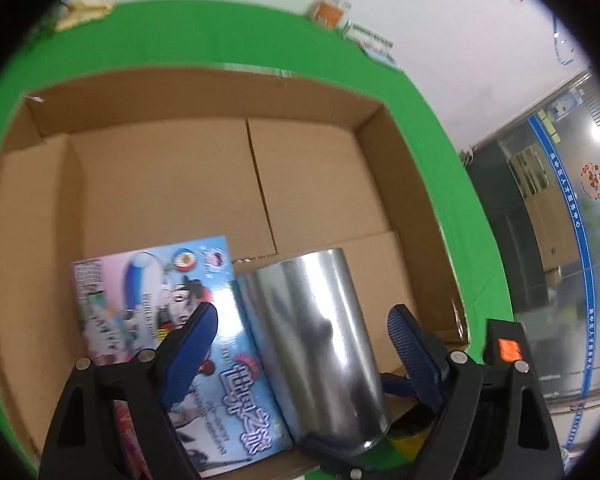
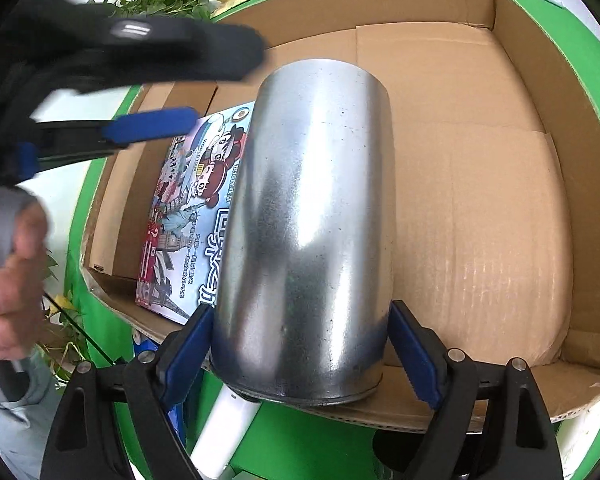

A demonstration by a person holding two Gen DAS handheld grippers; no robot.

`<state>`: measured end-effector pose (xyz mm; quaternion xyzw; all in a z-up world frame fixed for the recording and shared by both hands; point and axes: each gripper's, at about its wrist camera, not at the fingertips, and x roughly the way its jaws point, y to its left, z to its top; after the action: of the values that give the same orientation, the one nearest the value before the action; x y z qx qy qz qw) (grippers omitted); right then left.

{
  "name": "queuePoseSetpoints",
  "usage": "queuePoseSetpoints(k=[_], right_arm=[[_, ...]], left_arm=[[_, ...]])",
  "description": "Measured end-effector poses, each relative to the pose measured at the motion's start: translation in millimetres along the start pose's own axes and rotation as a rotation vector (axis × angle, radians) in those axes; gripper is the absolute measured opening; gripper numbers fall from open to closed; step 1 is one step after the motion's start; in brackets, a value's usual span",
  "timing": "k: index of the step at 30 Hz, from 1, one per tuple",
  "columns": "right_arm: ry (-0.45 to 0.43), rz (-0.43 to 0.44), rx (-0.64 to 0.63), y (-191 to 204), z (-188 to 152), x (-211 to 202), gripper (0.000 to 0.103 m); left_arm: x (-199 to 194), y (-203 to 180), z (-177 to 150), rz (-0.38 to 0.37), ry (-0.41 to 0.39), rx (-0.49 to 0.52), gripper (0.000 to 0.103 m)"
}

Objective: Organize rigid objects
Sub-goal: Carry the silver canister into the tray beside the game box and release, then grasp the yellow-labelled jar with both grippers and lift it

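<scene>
My right gripper (image 2: 300, 344) has its blue pads pressed against both sides of a shiny metal cylinder (image 2: 312, 220), which I hold over the near edge of the open cardboard box (image 2: 500, 200), its far end reaching in over the box floor. I can't tell whether that end rests on the cardboard yet.

My left gripper (image 1: 300, 336) stands open with nothing clamped; in its own view the cylinder and the box lie beyond its fingers, apart from the pads.

Just beside the cylinder, flat on the box floor at its near left, lies a colourful illustrated board-game box (image 2: 188, 216). So I judge one item is packed and the cylinder is going in second. Most of the box floor remains bare. A white tube (image 2: 228, 428) shows below the cylinder on the green table (image 2: 300, 440), perhaps waiting its turn.
</scene>
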<state>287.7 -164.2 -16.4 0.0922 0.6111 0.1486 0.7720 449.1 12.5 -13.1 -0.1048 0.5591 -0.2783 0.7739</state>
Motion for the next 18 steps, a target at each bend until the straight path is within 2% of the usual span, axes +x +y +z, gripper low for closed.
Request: queuePoseSetpoints(k=[2, 4, 5, 7, 10, 11, 13, 15, 18], right_arm=[[0.013, -0.001, 0.001, -3.1, 0.2, 4.5, 0.086], [-0.014, -0.006, -0.001, -7.0, -6.5, 10.3, 0.087], [-0.045, -0.003, -0.008, -8.3, -12.3, 8.3, 0.093], [-0.126, -0.011, -0.057, -4.2, -22.5, -13.0, 0.101], [-0.288, -0.112, -0.108, 5.2, -46.7, -55.8, 0.102], [-0.367, -0.169, -0.122, 8.3, -60.5, -72.8, 0.102], [-0.476, -0.242, -0.144, 12.4, -81.1, -96.0, 0.103], [-0.547, -0.27, -0.157, 11.4, -101.3, -113.7, 0.103], [-0.568, -0.263, -0.169, 8.9, -122.9, -124.7, 0.103]], left_arm=[[-16.8, -1.8, -9.4, 0.041, -0.061, 0.012, 0.087], [-34.5, -5.1, -23.6, 0.069, -0.129, 0.026, 0.087], [-45.7, -7.7, -35.7, 0.093, -0.178, 0.04, 0.087], [-66.4, -14.0, -54.6, 0.156, -0.273, 0.055, 0.087], [-102.7, -25.1, -89.8, 0.255, -0.465, 0.081, 0.089], [-116.5, -29.4, -109.1, 0.294, -0.559, 0.088, 0.089], [-130.6, -40.7, -140.4, 0.351, -0.685, 0.095, 0.094], [-137.4, -47.3, -159.6, 0.377, -0.729, 0.101, 0.096], [-136.0, -54.0, -179.8, 0.398, -0.719, 0.078, 0.096]])
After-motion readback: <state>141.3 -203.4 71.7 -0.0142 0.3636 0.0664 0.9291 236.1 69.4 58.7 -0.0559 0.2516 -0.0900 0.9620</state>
